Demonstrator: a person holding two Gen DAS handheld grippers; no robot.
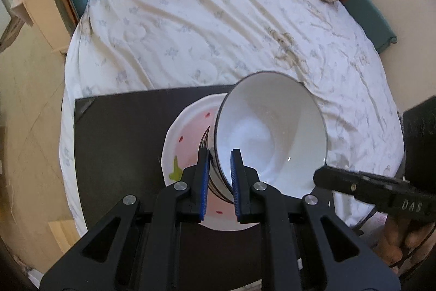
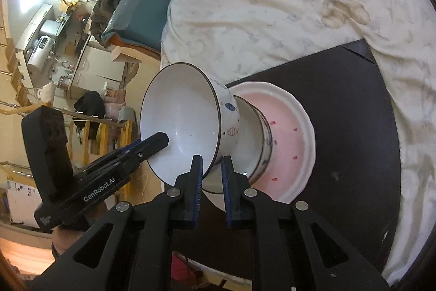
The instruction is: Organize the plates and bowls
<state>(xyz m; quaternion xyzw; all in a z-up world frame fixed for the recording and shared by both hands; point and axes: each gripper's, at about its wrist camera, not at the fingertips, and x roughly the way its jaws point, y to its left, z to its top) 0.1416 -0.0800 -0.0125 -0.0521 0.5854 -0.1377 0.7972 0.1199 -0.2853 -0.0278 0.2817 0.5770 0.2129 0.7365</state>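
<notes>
**Seat the bowl level before either grip lets go**

The left gripper (image 1: 220, 173) has its blue pads narrowed onto the near rim of the white bowl (image 1: 269, 132), one pad outside the wall and one inside. The bowl sits over a pink plate (image 1: 188, 132) on a dark board (image 1: 117, 143) laid across the bed (image 1: 218, 26). In the right wrist view, the bowl's foot appears to rest in or on a second bowl (image 2: 263, 143) that sits on the plate, though whether it is fully seated is hard to tell through the fisheye.

The right gripper (image 2: 212, 182) likewise pinches the rim from the opposite side, fingers narrow with the wall between them.

To finish the step well, I judge both grips should lower together so the rim stays level, and let the foot settle into the lower bowl. Only then should they release, one side at a time, opening just enough to clear the wall. The soft bed under the board could rock, so a slow withdrawal straight back from the rim is safest.
</notes>
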